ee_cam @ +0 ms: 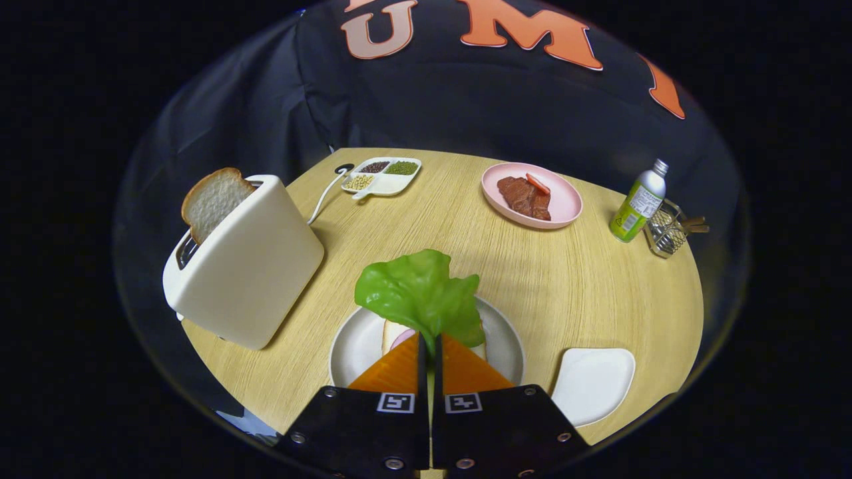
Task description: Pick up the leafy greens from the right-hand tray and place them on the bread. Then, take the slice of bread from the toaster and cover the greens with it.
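Leafy greens (421, 295), a single bright green crinkled lettuce leaf, stand pinched by the stem between the two fingers of the handheld gripper (430, 347), whose tips are closed tight on it, in the gripper view. Directly beneath and just ahead of the fingertips sits a round white plate (353, 346) on the pale wooden round table (466, 266), carrying a slice of white bread (393, 332) with what looks like a pink layer on top, largely hidden by the leaf. The leaf appears to hang above the bread rather than rest on it, though contact cannot be told for certain. To do this step well, the carrier should likely lower until the leaf lies over the slice, centre it so little overhangs the plate, then part the fingers and draw back without dragging the leaf. Off to the fingers' left, a cream-white toaster (246, 266) holds an upright slice of toast bread (214, 198). An empty white squarish tray (592, 382) lies just right of the fingers.
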A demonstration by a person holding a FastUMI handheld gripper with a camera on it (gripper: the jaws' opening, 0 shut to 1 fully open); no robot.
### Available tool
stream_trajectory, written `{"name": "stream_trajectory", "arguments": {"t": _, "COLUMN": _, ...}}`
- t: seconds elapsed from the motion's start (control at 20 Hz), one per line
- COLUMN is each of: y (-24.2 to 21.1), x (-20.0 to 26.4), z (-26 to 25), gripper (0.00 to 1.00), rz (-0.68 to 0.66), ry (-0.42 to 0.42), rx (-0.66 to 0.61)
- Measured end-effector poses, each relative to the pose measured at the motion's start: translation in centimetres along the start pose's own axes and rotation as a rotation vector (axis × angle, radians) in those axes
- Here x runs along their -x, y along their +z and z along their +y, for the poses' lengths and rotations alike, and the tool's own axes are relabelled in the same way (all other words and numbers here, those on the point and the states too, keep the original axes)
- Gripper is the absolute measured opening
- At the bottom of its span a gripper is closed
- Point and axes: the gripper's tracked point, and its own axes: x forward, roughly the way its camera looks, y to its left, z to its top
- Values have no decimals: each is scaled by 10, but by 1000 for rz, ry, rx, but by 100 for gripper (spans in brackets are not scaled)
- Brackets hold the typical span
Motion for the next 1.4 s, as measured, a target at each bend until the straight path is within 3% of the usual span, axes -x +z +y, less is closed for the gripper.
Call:
{"name": "stream_trajectory", "arguments": {"t": 0.4, "y": -11, "x": -14, "z": 3, "gripper": 3, "rz": 34, "ry": -2, "rx": 14}}
{"name": "stream_trajectory", "arguments": {"t": 0.6, "y": -15, "x": -16, "z": 3, "gripper": 9, "rz": 40, "ry": -7, "rx": 22}}
{"name": "stream_trajectory", "arguments": {"t": 0.7, "y": -15, "x": -17, "z": 3, "gripper": 16, "rz": 43, "ry": -15, "rx": 23}}
{"name": "stream_trajectory", "arguments": {"t": 1.05, "y": -14, "x": -16, "z": -6, "gripper": 81, "rz": 32, "ry": -58, "rx": 30}}
{"name": "stream_trajectory", "arguments": {"t": 1.15, "y": -9, "x": -13, "z": -8, "gripper": 94, "rz": 11, "ry": -63, "rx": 13}}
{"name": "stream_trajectory", "arguments": {"t": 1.4, "y": 6, "x": -2, "z": -3, "gripper": 98, "rz": -23, "ry": -60, "rx": -39}}
